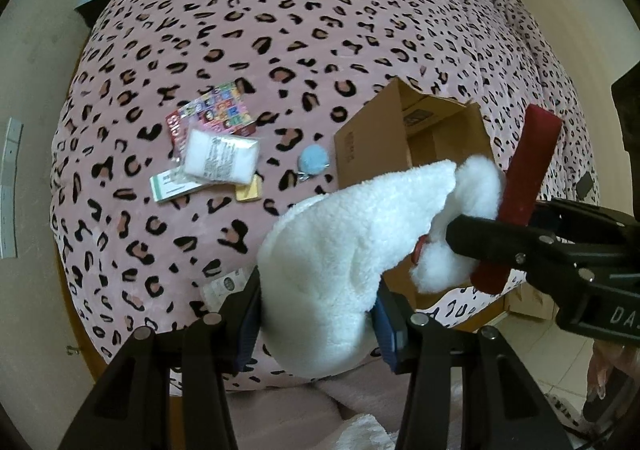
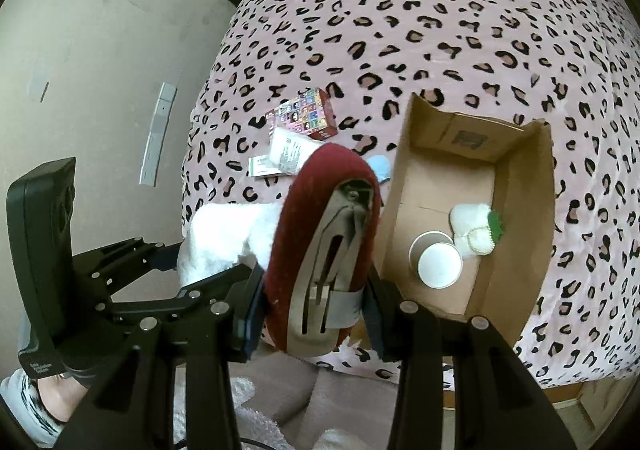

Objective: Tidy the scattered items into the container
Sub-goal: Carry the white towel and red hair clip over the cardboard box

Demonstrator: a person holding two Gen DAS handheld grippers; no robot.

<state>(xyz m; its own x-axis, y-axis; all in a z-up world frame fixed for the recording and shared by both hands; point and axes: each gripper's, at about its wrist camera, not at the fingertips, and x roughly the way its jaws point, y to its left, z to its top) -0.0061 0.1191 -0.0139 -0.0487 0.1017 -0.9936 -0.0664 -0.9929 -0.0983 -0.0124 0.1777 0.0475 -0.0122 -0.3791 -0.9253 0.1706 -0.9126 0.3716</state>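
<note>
My left gripper is shut on a white fluffy plush piece, held above the bed's near edge. My right gripper is shut on a dark red hair clip with a grey metal clasp; the clip and the plush each show in the other view too. The open cardboard box lies just right of the clip and holds a paper cup and a small white item with green trim. The box also shows in the left wrist view.
On the pink leopard-print bedspread lie a colourful booklet, a white packet, a green-edged card, a yellow pad and a blue pompom. A wall stands at left, clutter at the far end.
</note>
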